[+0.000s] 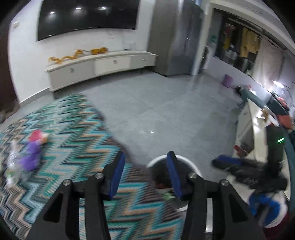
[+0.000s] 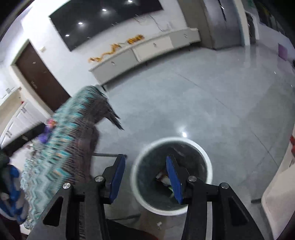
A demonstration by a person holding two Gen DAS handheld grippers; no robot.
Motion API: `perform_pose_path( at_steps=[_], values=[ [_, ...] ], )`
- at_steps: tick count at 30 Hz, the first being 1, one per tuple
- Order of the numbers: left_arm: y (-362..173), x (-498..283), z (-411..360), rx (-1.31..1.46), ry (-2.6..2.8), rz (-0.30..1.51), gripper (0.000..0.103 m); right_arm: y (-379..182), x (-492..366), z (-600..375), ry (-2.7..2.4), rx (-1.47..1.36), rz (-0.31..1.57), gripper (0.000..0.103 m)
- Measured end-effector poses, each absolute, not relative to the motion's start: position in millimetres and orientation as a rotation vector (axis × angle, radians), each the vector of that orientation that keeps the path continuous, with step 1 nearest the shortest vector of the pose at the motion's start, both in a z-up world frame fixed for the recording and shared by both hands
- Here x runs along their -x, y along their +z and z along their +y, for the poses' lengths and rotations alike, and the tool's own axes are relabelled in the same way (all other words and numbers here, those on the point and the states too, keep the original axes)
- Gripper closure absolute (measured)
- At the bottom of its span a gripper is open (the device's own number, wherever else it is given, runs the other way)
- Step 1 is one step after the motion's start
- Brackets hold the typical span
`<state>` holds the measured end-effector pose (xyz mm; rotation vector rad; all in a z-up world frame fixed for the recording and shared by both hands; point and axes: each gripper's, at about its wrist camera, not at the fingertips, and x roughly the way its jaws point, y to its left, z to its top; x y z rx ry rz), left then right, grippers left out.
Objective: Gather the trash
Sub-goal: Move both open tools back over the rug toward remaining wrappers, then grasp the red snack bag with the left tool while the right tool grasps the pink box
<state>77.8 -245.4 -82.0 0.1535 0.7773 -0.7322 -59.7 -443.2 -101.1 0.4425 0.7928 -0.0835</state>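
Some of the job looks done: the white-rimmed bin point(image 2: 171, 175) on the grey floor point(image 2: 212, 103) already holds a few scraps of wrappers at its bottom, seen straight down from the right wrist view. The right tool point(image 2: 145, 177) hangs above the bin's near rim with its blue pads spread wide and nothing between them, so I judge it has nothing to drop at this moment. The left tool point(image 1: 145, 177) is also wide and empty, poised over the edge of the zigzag-patterned cloth point(image 1: 77, 140) where that edge meets the bin point(image 1: 186, 162). What seems left lies toward the far left side of the cloth: a pink and purple bundle point(image 1: 33, 149) and a pale, clear crumpled thing point(image 1: 12, 162) beside it at the left edge, both too blurred to name with certainty. They are well apart from the bin, so a reach across the cloth is called for. The cloth itself hangs close beside the bin and may snag. Farther off stand a low white cabinet point(image 1: 99, 66) under a dark wall screen point(image 1: 86, 16), and a cluttered bench point(image 1: 258, 118) to the right.
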Motion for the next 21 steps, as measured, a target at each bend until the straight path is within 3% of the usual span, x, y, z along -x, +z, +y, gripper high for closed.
perform_pose_path(
  at_steps=[7, 15, 19, 21],
  values=[
    [-98, -113, -130, -0.085, -0.5, 0.808, 0.058, -62, 21, -374, 0.056, -0.343, 0.752, 0.059],
    [-106, -168, 31, 0.047, -0.206, 0.79, 0.057, -69, -60, -284, 0.215, -0.267, 0.81, 0.059],
    [-101, -209, 88, 0.069, -0.099, 0.764, 0.043, -77, -104, -246, 0.279, -0.248, 0.841, 0.059],
    [-100, -236, 103, 0.039, -0.078, 0.766, 0.042, -82, -122, -230, 0.299, -0.242, 0.854, 0.059]
  ],
)
